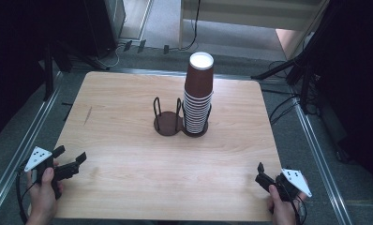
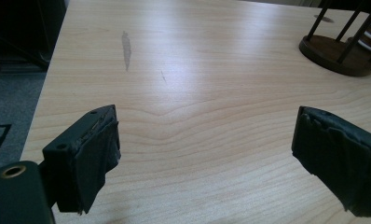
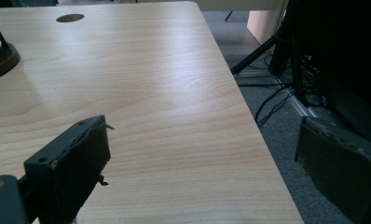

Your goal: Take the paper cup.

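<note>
A tall stack of cups (image 1: 198, 96) stands upright near the middle of the table (image 1: 128, 122), a little toward the far edge and right of centre. Its long axis runs straight up, and the top cup's white base faces the ceiling, so the cups sit mouth down. The stack rests in the right ring of a dark holder (image 1: 168, 123); the left ring, with its thin posts, has nothing in it.

The left gripper (image 1: 71, 161) hovers over the near left corner, held in a hand (image 1: 43, 194), its jaws pointing across the table toward the holder. They stand well apart with only bare wood between them.

The right gripper (image 1: 261, 172) sits at the near right corner in the other hand (image 1: 283, 206), jaws likewise wide apart and holding nothing, one over the table's right edge and one over the floor (image 3: 272, 140).

Both grippers are well apart from the stack.
</note>
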A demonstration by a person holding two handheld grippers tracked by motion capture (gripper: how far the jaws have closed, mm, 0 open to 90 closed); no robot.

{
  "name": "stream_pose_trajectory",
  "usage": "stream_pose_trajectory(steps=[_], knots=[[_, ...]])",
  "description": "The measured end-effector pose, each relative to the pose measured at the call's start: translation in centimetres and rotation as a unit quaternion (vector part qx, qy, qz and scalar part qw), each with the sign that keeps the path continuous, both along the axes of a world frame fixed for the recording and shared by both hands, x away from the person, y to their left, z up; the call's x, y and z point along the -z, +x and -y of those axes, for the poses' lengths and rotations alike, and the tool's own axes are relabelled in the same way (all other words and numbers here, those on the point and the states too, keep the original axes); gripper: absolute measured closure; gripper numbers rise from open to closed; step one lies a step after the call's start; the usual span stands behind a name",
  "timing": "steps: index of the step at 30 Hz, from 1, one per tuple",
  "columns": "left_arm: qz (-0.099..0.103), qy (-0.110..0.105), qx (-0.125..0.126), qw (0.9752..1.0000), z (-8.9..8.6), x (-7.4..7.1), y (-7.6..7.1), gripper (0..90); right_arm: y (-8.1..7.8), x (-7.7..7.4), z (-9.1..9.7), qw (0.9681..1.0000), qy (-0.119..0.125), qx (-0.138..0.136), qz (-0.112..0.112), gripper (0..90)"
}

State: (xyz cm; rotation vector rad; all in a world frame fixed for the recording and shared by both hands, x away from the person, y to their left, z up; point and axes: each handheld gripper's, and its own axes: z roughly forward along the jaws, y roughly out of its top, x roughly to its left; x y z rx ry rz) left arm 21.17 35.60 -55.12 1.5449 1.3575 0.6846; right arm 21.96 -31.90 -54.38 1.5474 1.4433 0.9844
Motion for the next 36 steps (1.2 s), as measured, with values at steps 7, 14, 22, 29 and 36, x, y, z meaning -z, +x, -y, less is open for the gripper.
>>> stream_pose_trajectory(steps=[7,14,22,29,36], knots=[[0.0,-0.005,0.001,1.0,-0.1,0.0,0.0,8.3,0.0,-0.1,0.1,1.0,0.001,-0.009,-0.002,3.0],[-0.002,-0.005,0.0,1.0,-0.1,0.0,0.0,8.3,0.1,-0.6,-0.3,0.9997,0.004,-0.023,0.002,4.5],[-0.002,-0.006,0.001,1.0,-0.1,0.0,0.0,8.3,0.2,-1.9,-1.4,0.9991,0.012,-0.037,0.016,4.4],[-0.002,-0.007,0.0,1.0,-0.1,0.0,0.0,8.3,0.7,-3.2,-2.3,0.998,0.012,-0.055,0.028,4.5],[-0.001,-0.009,0.0,1.0,-0.1,0.0,0.0,8.3,1.1,-4.3,-3.2,0.9969,0.012,-0.066,0.041,4.5]])
